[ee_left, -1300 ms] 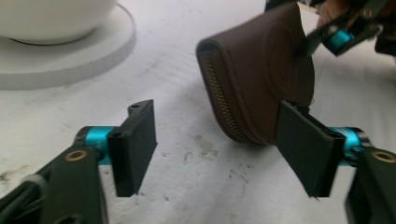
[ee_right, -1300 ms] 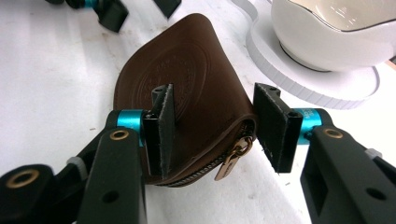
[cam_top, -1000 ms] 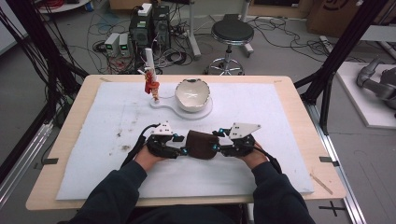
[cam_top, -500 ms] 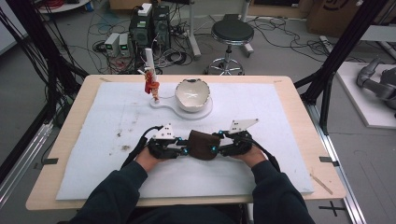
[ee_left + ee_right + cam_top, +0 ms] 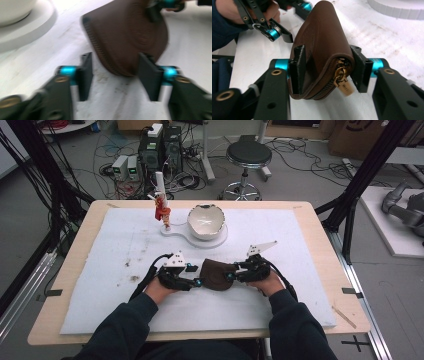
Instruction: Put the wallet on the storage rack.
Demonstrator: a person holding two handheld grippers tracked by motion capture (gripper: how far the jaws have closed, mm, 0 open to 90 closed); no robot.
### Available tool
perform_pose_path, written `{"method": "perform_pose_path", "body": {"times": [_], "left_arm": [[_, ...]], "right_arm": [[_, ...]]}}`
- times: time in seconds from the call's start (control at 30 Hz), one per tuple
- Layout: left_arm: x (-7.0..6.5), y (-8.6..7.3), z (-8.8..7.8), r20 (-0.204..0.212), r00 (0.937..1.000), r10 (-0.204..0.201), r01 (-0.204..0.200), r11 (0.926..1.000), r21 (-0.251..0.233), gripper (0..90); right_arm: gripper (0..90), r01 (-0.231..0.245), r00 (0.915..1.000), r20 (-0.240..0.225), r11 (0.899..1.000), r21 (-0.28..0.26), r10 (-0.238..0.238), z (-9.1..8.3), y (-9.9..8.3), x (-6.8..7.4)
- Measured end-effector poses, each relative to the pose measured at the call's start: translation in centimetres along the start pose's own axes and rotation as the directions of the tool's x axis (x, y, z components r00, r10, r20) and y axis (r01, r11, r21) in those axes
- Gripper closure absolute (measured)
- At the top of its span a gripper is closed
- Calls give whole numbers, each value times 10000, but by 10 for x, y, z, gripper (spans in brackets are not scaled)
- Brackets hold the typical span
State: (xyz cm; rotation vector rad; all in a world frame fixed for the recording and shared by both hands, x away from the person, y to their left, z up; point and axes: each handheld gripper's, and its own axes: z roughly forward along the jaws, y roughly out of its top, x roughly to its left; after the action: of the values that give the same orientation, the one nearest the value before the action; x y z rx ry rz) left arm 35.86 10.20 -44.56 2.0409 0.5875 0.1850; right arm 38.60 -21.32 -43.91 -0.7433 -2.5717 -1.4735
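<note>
A brown leather zip pouch (image 5: pixel 216 274) lies on the white mat between both grippers. My right gripper (image 5: pixel 231 275) is shut on its zipper end, and its jaws have just been closing. In the right gripper view both pads press the sides of the pouch (image 5: pixel 322 42), and a brass zip pull (image 5: pixel 343 80) hangs at the near end. My left gripper (image 5: pixel 197 282) is open, its jaws having just been opening. In the left gripper view the rounded end of the pouch (image 5: pixel 125 37) sits between the jaws of the left gripper (image 5: pixel 116 75), with gaps on both sides.
A cracked white bowl (image 5: pixel 205 221) rests on a white stand (image 5: pixel 175 231) at the back middle of the mat, beside a small red figure on a white post (image 5: pixel 162 212). Dark stains (image 5: pixel 132 277) mark the mat left of my left hand. A stool (image 5: pixel 248 155) stands beyond the table.
The right gripper has shifted slightly at the pouch's end. The left hand has kept its place and the pouch still lies between both grippers.
</note>
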Motion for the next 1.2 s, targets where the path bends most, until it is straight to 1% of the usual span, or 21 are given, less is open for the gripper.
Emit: {"method": "perform_pose_path", "body": {"times": [0.03,0.07,0.1,0.13,0.2,0.37,0.47,0.5,0.53,0.6,0.63,0.67,0.7,0.73,0.8,0.83,0.9,0.97,1.0,1.07,1.2], "left_arm": [[6,0,-6,-193,9990,-391,390,9992,-43,372],[6,0,-6,-193,9990,-391,390,9992,-43,360],[9,0,-10,-238,9981,-573,568,9982,-195,360],[12,1,-14,-307,9964,-792,777,9958,-475,358],[17,2,-25,-435,9931,-1093,1046,9896,-989,336],[27,1,-47,-932,9873,-1288,1117,9792,-1694,325],[34,-2,-60,-1283,9797,-1543,1254,9699,-2089,313],[37,-4,-65,-1409,9763,-1642,1306,9663,-2217,313],[41,-5,-69,-1504,9725,-1779,1401,9624,-2328,304],[48,-9,-78,-1846,9618,-2020,1535,9567,-2473,266],[52,-11,-82,-1961,9550,-2225,1684,9511,-2591,195],[56,-13,-86,-2025,9500,-2377,1795,9463,-2689,193],[59,-15,-91,-2090,9465,-2458,1843,9436,-2752,193],[62,-17,-95,-2172,9429,-2526,1870,9409,-2823,193],[67,-21,-102,-2344,9349,-2664,1943,9371,-2900,193],[70,-23,-106,-2460,9291,-2763,1996,9342,-2956,193],[74,-27,-110,-2612,9195,-2939,2117,9299,-3009,193],[76,-29,-112,-2679,9161,-2985,2135,9284,-3043,193],[76,-29,-112,-2677,9152,-3013,2161,9275,-3049,194],[76,-29,-112,-2684,9170,-2951,2103,9294,-3033,194],[77,-29,-111,-2648,9187,-2931,2101,9303,-3008,194]], "right_arm": [[584,184,9998,33,9997,-128,-184,-3,2,4],[584,184,9998,33,9997,-128,-184,-3,2,4],[612,354,9993,94,9990,-280,-351,-6,3,5],[638,422,9991,60,9983,-399,-420,-9,4,8],[668,808,9963,353,9941,-717,-785,-15,6,12],[671,913,9939,694,9921,-862,-854,-21,7,11],[671,1019,9898,1121,9864,-1287,-876,-30,9,11],[671,1019,9898,1121,9864,-1287,-876,-30,9,11],[671,1089,9872,1307,9850,-1337,-913,-32,9,11],[672,1277,9812,1616,9826,-1349,-1053,-35,12,11],[672,1574,9717,1972,9787,-1315,-1298,-38,15,12],[672,1769,9659,2130,9761,-1264,-1475,-40,18,13],[672,1769,9659,2130,9761,-1264,-1475,-40,18,13],[672,1886,9626,2205,9737,-1279,-1575,-42,20,14],[672,2225,9529,2397,9653,-1370,-1856,-45,26,15],[672,2333,9488,2495,9624,-1391,-1939,-46,29,15],[673,2553,9392,2764,9524,-1666,-2035,-48,43,11],[673,2529,9397,2784,9515,-1755,-1984,-49,49,9],[673,2681,9332,2941,9451,-1867,-2066,-48,60,5],[673,2710,9312,2989,9446,-1850,-2086,-47,67,3],[673,2941,9198,3184,9402,-1722,-2294,-41,94,-4]]}}
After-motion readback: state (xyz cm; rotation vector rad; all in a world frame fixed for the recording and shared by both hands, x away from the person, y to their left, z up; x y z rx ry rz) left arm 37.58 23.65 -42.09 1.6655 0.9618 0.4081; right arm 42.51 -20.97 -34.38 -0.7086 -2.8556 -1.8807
